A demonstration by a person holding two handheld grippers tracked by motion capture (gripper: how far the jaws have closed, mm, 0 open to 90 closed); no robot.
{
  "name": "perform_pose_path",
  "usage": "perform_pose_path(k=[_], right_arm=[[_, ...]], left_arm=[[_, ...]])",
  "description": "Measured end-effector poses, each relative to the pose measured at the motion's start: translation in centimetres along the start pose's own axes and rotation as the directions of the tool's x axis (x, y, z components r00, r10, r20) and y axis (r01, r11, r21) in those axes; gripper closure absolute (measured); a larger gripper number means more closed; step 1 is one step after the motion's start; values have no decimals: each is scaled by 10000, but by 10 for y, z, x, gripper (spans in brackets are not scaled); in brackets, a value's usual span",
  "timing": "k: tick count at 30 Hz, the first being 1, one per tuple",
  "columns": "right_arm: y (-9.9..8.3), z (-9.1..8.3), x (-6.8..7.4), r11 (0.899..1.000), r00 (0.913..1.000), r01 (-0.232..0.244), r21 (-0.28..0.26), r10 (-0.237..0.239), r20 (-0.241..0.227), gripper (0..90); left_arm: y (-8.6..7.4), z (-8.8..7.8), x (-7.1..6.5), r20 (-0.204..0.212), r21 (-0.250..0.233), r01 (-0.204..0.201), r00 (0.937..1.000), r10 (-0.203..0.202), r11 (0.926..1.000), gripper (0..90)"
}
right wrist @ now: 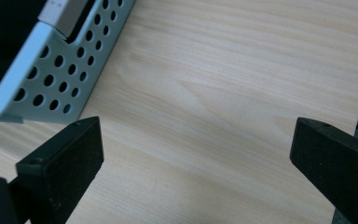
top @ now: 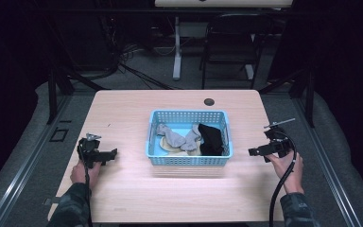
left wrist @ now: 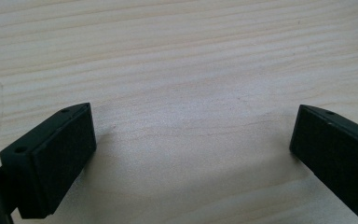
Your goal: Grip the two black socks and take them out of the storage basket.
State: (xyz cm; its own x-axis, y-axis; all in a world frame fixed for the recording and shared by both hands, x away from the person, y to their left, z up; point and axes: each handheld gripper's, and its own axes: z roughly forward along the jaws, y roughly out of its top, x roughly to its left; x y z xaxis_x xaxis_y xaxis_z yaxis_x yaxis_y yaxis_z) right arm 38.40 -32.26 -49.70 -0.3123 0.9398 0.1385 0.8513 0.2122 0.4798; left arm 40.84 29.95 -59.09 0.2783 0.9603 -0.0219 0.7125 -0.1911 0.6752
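The blue basket (top: 189, 160) sits at the centre of the high view, on the pale wooden surface (top: 123, 113), a little nearer the far edge than the near one. Its walls are perforated with round holes. Inside lie a grey sock (top: 174, 135) on the left half, a black sock (top: 211, 139) bunched against the right wall, and a cream-coloured piece of cloth (top: 172, 147) under the grey one, near the front wall. A dark round hole (top: 209, 101) marks the surface beyond the basket, toward the upper middle of the frame.

The left hand-held gripper (top: 109, 154) rests at the lower left of the high view, well apart from the basket, its tips pointing toward it; the person's left hand (top: 81, 171) holds it from behind. In the left gripper view its jaws stand wide apart over bare wood grain, with nothing between them.

The right hand-held gripper (top: 254, 152) lies at the right of the high view, near the basket's right wall but not touching it, held by the right hand (top: 289, 169), with a black cable (top: 283, 184) curving down toward the bottom edge. In the right gripper view its jaws are also spread wide and empty, and the basket's corner (right wrist: 51, 70) shows at the upper left of that frame, just beyond the left jaw.

Beyond the surface, at the top of the high view, stand a dark chair (top: 231, 42) and a white post (top: 177, 47) on a grey floor.
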Motion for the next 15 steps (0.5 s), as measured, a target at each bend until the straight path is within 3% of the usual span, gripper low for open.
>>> perform_pose_path(k=[15], right_arm=[[24,-13,20,9988,9987,490,40,-490,-150,18]], left_arm=[[0,0,0,-3,7,-12,10000,12,10000,3]])
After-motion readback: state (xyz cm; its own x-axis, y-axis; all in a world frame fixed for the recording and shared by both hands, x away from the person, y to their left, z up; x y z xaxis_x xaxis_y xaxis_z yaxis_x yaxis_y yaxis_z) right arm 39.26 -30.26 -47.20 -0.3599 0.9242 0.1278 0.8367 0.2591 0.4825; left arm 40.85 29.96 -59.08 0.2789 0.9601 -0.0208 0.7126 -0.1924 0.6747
